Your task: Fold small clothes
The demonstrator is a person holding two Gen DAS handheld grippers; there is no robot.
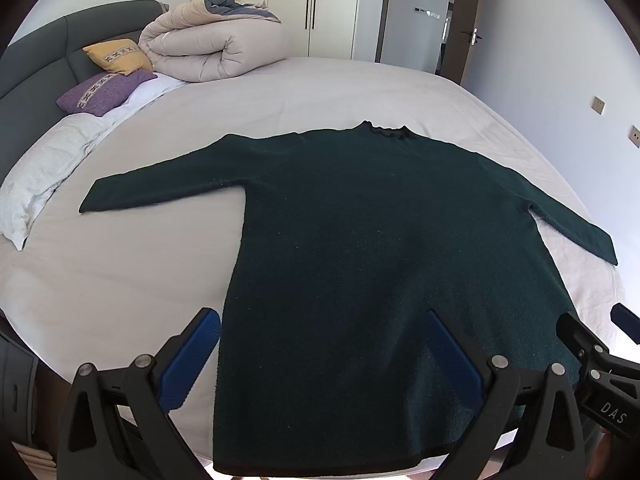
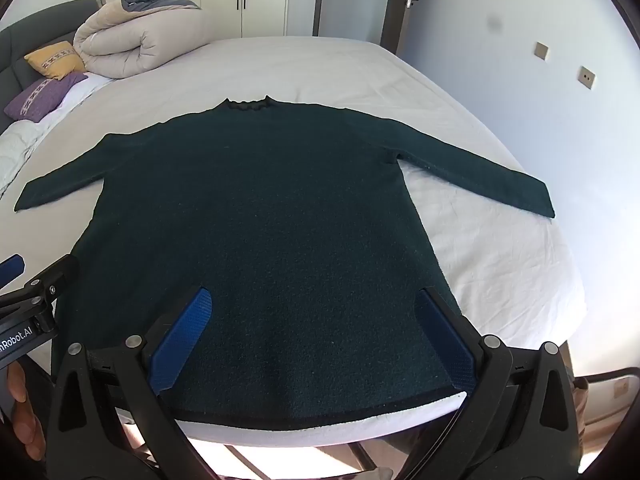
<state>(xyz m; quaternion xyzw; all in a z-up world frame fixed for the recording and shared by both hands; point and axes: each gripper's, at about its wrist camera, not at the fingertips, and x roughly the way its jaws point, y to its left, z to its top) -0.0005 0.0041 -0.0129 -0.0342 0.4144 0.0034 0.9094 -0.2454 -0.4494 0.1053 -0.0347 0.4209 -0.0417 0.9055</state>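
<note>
A dark green long-sleeved sweater point(image 1: 380, 248) lies flat on the white bed sheet point(image 1: 120, 280), collar away from me and both sleeves spread out. It also shows in the right wrist view point(image 2: 256, 220). My left gripper point(image 1: 324, 328) is open and empty, hovering over the sweater's lower left hem edge. My right gripper point(image 2: 316, 312) is open and empty over the lower right part of the hem. The right gripper shows at the right edge of the left wrist view point(image 1: 596, 344); the left gripper shows at the left edge of the right wrist view point(image 2: 24, 276).
A rolled beige duvet point(image 1: 216, 44), a yellow pillow point(image 1: 118, 56) and a purple pillow point(image 1: 104, 90) lie by the grey headboard point(image 1: 36, 60). A white pillow point(image 1: 44, 168) lies at the left. Wardrobe doors point(image 1: 288, 4) and a door point(image 1: 420, 16) stand beyond the bed.
</note>
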